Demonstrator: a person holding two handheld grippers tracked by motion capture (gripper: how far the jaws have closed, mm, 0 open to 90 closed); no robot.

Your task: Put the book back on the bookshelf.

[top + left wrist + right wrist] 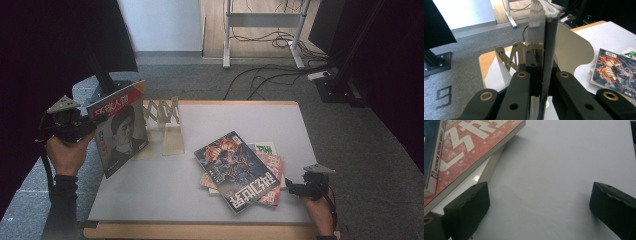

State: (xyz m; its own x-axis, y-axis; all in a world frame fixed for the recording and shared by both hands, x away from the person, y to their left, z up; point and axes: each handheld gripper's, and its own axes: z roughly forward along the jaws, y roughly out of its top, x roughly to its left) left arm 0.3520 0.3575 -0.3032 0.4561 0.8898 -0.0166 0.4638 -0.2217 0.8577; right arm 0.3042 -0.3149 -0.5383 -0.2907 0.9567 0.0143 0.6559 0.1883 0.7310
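At the tabletop's (165, 190) near right edge, the right gripper (296, 189) is rested with jaws wide and empty beside a fanned stack of glossy magazines (242, 170). At the left edge, a red-titled magazine with a portrait cover (119, 127) is clamped upright in the left gripper (80, 126). Beyond, a pale expandable wooden book rack (167, 120) is stood near the far left corner.

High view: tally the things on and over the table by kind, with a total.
Magazines held upright: 1
Magazines in the flat pile: at least 4
Expanding book rack: 1
Hand-held grippers, left and right: 2
Total: at least 8
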